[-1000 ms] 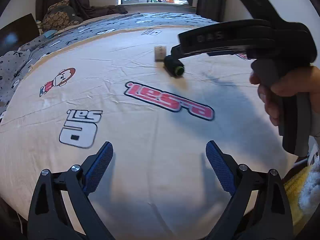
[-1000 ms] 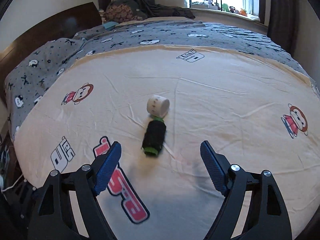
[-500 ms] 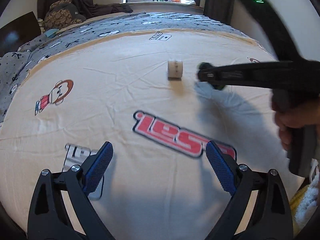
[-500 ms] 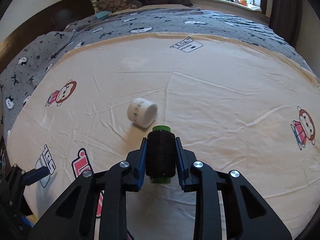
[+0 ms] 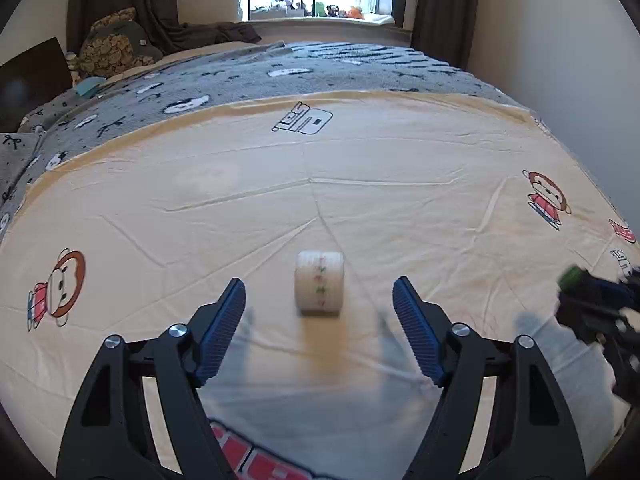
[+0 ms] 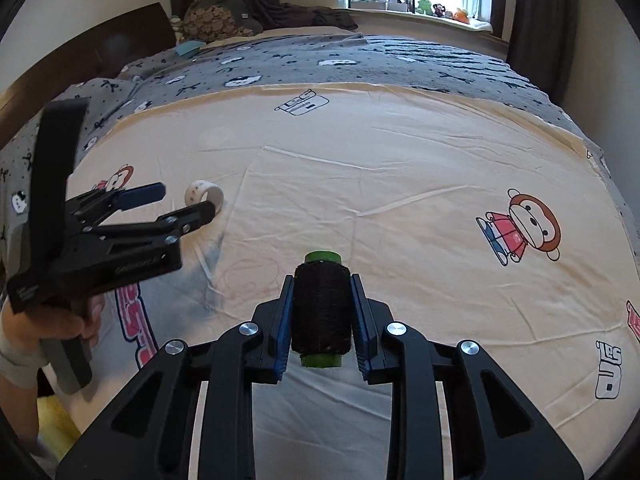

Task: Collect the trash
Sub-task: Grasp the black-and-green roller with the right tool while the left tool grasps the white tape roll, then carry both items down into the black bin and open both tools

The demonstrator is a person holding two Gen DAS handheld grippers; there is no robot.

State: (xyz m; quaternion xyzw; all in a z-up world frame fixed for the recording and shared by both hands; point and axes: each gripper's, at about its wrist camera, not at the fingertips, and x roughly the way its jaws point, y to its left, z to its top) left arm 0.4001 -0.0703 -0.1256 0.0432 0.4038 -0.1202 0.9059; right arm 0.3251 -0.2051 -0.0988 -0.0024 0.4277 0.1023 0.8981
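Cream bedsheet point(image 5: 360, 184): wide bare cloth on all sides, far edge meets grey blanket point(image 5: 280, 76). Loose items on the sheet: one. White tape roll point(image 5: 319, 282) lies between the left gripper point(image 5: 319, 308) pads, untouched; jaws closing. Right gripper point(image 6: 322, 312) pinches one black thread spool point(image 6: 321, 312), green-ended, above the sheet's near-centre.

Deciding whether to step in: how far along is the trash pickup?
Done: the right gripper is shut on the black thread spool. In hand: the left gripper is closing around the white tape roll, not yet touching it. Left: gripping the roll and binning both; no bin shows.
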